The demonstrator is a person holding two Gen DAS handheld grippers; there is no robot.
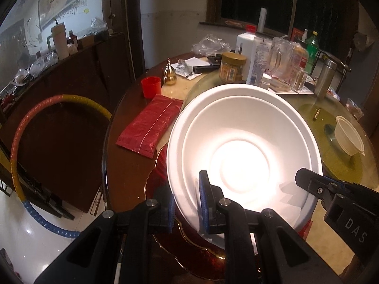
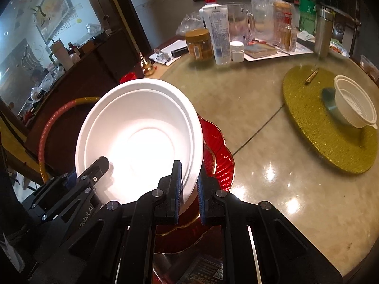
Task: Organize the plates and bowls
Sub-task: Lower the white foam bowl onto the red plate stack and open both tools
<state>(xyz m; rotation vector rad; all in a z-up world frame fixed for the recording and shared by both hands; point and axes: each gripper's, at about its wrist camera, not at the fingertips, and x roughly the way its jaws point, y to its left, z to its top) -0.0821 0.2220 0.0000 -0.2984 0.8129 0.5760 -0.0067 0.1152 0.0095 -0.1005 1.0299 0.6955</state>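
Left wrist | left gripper [image 1: 187, 203] clamped on white bowl [image 1: 244, 146] rim

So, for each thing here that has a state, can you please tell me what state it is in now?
White bowl: tilted, gripped at its rim from two sides.
Left gripper: shut on the bowl's rim.
Right gripper: shut on the bowl's rim.
Red plate: flat on the table, under the bowl.
Small plastic bowl: empty, tilted on the gold mat.
Red cup: upright.
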